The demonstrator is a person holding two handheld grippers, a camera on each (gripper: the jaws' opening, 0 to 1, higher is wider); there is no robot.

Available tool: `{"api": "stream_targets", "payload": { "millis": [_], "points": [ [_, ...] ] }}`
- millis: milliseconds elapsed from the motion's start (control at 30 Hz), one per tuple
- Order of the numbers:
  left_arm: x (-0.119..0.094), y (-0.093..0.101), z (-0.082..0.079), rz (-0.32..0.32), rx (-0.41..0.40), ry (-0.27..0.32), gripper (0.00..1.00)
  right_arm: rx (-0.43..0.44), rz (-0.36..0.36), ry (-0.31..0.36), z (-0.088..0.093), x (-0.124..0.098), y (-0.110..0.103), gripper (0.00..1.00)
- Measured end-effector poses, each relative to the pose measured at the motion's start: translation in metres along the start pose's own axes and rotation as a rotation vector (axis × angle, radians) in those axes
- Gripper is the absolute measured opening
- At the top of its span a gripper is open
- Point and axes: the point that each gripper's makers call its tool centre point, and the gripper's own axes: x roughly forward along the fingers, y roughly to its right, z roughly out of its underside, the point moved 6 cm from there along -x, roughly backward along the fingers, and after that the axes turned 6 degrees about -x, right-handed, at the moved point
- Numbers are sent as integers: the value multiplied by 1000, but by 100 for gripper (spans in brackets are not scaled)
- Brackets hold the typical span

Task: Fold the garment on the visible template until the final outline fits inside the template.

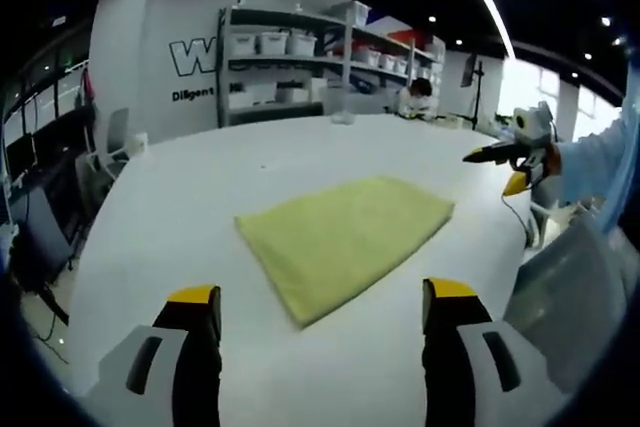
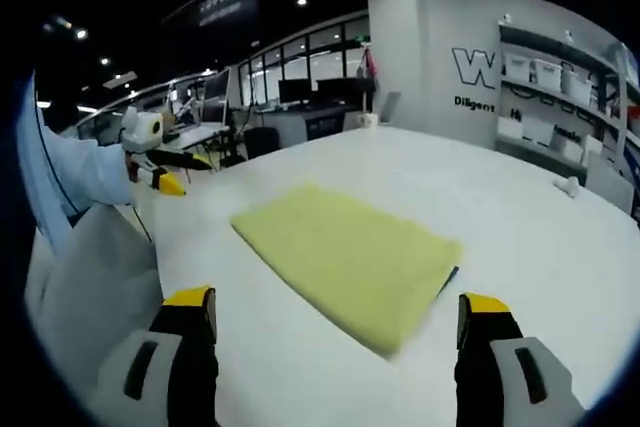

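Now, from the left gripper view, we see our left gripper [image 1: 320, 322] with jaws spread wide and holding nothing, poised just short of the folded yellow-green garment [image 1: 345, 237]. The garment lies flat as a tidy rectangle in the middle of the white tabletop [image 1: 150, 237], and the right gripper [image 1: 510, 159] hangs well beyond its far corner.

From the right gripper view, our right gripper [image 2: 335, 332] is likewise wide and empty, near the garment [image 2: 350, 257]. A thin dark edge [image 2: 449, 280], perhaps the template, peeks out beside the garment's corner; the left gripper [image 2: 165, 169] sits well beyond the garment's far corner. We judge the cloth soft, light and limp, likely to sag, so any further fold is best taken by pinching two corners.
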Motion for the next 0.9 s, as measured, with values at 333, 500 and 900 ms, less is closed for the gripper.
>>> {"api": "stream_targets", "payload": {
  "millis": [333, 500, 900],
  "points": [
    [-3, 4, -11, -23, 59, 35, 83, 0, 17, -9, 3, -11, 4, 99],
    [-2, 6, -15, -24, 70, 44, 82, 0, 14, -15, 6, -10, 1, 99],
    [-4, 4, -15, -30, 63, 50, 81, 2, 6, -18, 6, -8, 1, 99]
  ]
}}
